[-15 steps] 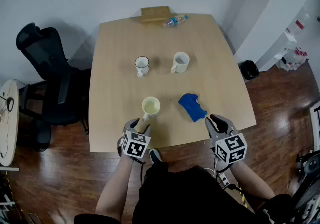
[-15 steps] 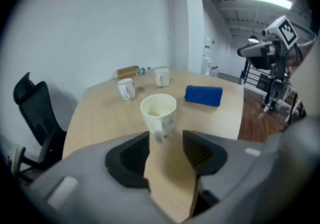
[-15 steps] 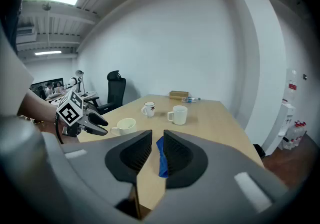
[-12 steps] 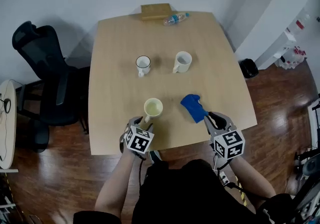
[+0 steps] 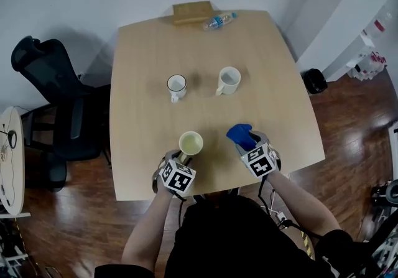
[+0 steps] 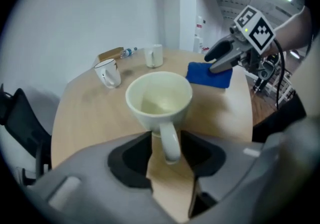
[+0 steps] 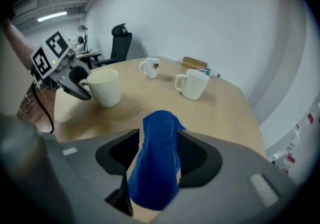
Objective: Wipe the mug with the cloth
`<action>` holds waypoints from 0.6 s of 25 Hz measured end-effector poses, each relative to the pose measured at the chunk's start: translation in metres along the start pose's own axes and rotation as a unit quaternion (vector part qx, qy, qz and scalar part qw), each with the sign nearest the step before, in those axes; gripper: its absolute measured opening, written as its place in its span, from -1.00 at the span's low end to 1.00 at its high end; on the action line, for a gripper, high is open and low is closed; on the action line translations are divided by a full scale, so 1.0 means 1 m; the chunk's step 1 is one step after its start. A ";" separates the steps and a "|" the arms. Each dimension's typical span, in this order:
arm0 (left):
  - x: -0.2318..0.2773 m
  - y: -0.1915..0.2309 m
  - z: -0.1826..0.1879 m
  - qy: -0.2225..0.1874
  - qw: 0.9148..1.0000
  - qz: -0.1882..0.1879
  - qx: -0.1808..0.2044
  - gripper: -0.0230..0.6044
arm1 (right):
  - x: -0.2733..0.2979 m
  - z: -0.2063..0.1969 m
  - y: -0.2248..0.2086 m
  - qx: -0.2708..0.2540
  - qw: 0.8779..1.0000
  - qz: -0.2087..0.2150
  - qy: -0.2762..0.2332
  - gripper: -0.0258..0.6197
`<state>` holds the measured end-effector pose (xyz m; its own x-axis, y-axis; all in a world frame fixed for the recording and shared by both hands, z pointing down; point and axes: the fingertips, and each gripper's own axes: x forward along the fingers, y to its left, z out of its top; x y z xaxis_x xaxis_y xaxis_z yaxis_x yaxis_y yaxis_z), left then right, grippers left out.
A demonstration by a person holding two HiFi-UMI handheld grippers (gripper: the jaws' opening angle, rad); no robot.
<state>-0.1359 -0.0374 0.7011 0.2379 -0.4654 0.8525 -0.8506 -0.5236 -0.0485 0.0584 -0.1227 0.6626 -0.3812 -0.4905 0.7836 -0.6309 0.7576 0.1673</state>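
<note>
Mug (image 5: pixel 190 143) stands on the wooden table (image 5: pixel 261 65) near its front edge, with the blue cloth (image 5: pixel 239 135) just right of it. The head view hides both jaw pairs under marker cubes. The gripper views show more: the left gripper (image 6: pixel 167 155) has jaws spread either side of the handle, not touching it; the right gripper (image 7: pixel 159 158) has jaws parted around the bunched cloth.

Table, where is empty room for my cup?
Biggest bare patch: between the wooden block and the white mug. Also the table left of the black-rimmed mug. Crowded at the near edge: yellow mug, blue cloth, left claw, right claw.
</note>
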 end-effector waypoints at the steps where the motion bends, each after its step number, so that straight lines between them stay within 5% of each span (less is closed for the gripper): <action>1: 0.000 0.002 0.000 0.001 1.000 0.006 -0.001 -0.38 | 0.007 -0.003 -0.001 -0.009 1.000 -0.004 0.011 -0.15; 5: 0.002 0.005 0.000 0.006 1.000 0.015 0.000 -0.46 | 0.027 -0.019 -0.002 -0.013 0.999 -0.004 0.038 -0.18; 11: 0.006 0.006 0.002 0.010 1.000 0.027 0.012 -0.52 | 0.037 -0.023 0.003 -0.016 0.999 0.019 0.033 -0.50; 15: 0.009 0.003 0.002 -0.004 1.000 0.015 0.001 -0.73 | 0.035 -0.019 0.001 0.012 0.999 0.037 0.025 -0.56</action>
<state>-0.1352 -0.0443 0.7072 0.2158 -0.4871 0.8463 -0.8562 -0.5110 -0.0758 0.0571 -0.1309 0.7013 -0.3935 -0.4119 0.8219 -0.6192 0.7796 0.0942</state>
